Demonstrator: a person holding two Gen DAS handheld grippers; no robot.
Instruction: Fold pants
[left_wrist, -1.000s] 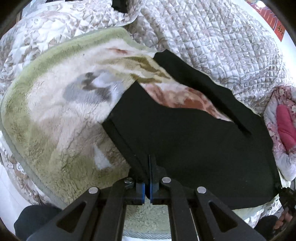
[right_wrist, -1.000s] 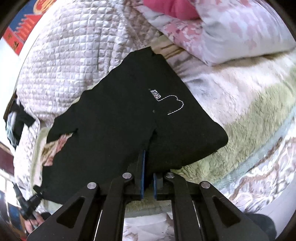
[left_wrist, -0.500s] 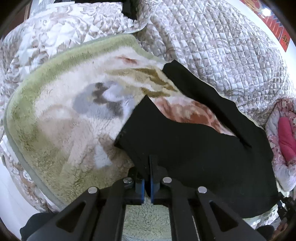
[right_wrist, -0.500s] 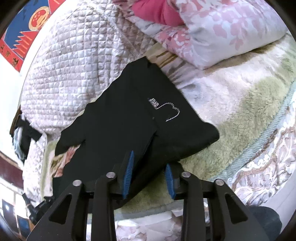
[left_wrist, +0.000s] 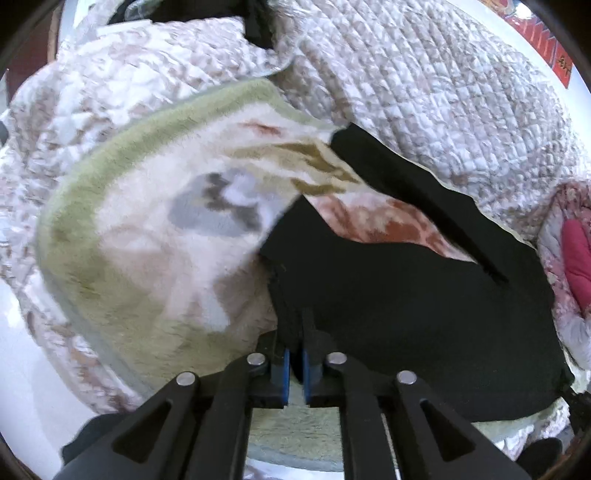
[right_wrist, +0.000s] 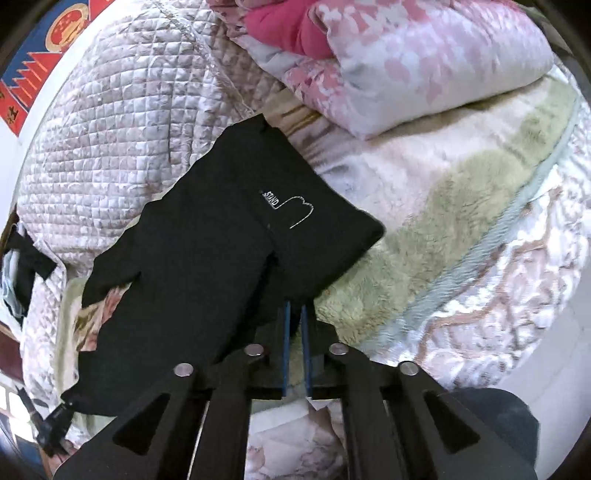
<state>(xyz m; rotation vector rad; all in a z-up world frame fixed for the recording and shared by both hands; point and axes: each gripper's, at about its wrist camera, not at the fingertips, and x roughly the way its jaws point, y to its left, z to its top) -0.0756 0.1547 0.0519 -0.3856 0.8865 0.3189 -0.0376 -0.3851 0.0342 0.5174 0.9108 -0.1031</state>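
Black pants (left_wrist: 406, 314) lie on a fleece blanket (left_wrist: 147, 258), the two legs spread apart in the left wrist view. My left gripper (left_wrist: 295, 343) sits at the near leg's hem; its jaws are opening by a sliver, and dark cloth is still pinched between the blue pads. In the right wrist view the pants (right_wrist: 207, 258) show a white stitched logo (right_wrist: 288, 206) near the waist. At the waist's near edge is my right gripper (right_wrist: 294, 314), jaws opening, a narrow gap with cloth at the tips.
A quilted bedspread (left_wrist: 424, 92) is bunched behind the pants. Pink floral pillows (right_wrist: 406, 62) lie at the head of the bed. The blanket's green border (right_wrist: 517, 206) runs near the bed's edge. A person's dark-clothed knee (right_wrist: 491, 417) is at the bottom.
The near leg's hem has slid right across the blanket with the left gripper. The right gripper stood wide half a second ago; its pads are close together at the waist edge now.
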